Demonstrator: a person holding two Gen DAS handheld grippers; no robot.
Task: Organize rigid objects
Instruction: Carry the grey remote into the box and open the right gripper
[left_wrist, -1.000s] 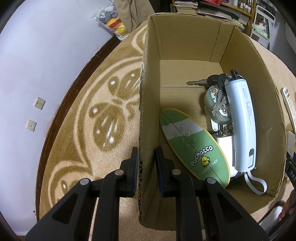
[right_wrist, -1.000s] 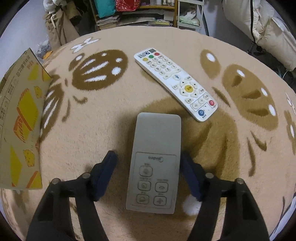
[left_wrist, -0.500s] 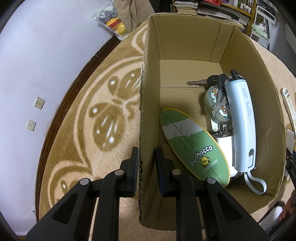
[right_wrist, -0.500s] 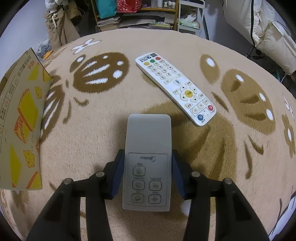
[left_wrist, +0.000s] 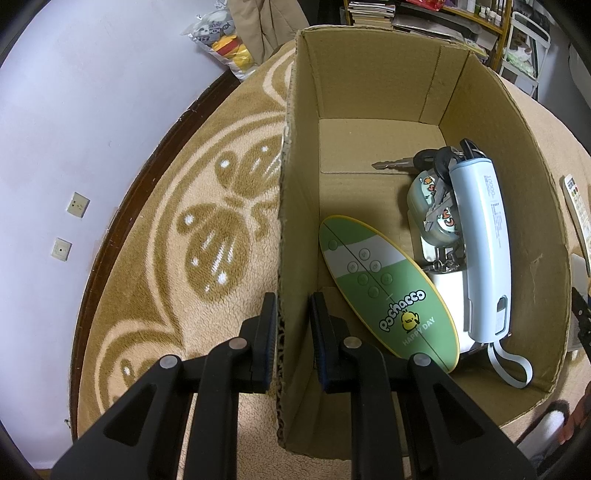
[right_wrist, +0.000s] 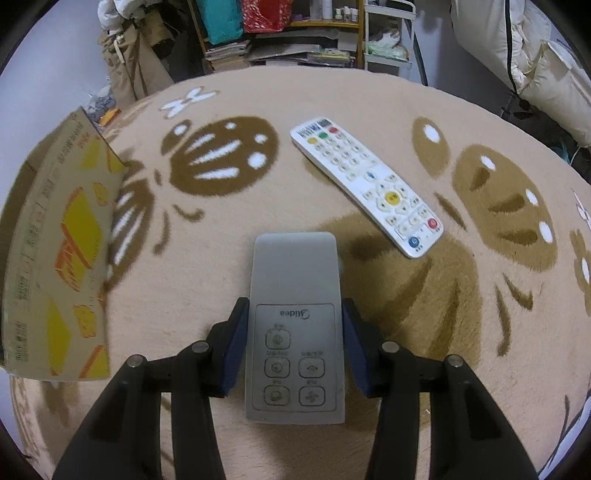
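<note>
A cardboard box (left_wrist: 369, 74) stands open on the rug, and my left gripper (left_wrist: 291, 325) is shut on its left wall, one finger outside and one inside. In the box lie a green oval Pochacco remote (left_wrist: 384, 295), a light blue power bank (left_wrist: 484, 251), keys (left_wrist: 417, 162) and a small stickered case (left_wrist: 432, 218). My right gripper (right_wrist: 295, 332) is shut on a grey Midea remote (right_wrist: 295, 273), pads against its long sides, slightly above the rug. A white remote (right_wrist: 365, 184) lies on the rug beyond it. The box's printed outer wall (right_wrist: 55, 258) is to the left.
The beige rug (right_wrist: 480, 295) with brown patterns covers the floor. Shelves with books and fabric (right_wrist: 280, 44) stand at the far side, and white padded bedding (right_wrist: 535, 66) at the far right. A bag of plush toys (left_wrist: 221, 33) lies by the purple wall.
My right gripper went from open around the grey remote to shut on it, and the remote has risen a little off the rug. The left gripper and box have not moved.
</note>
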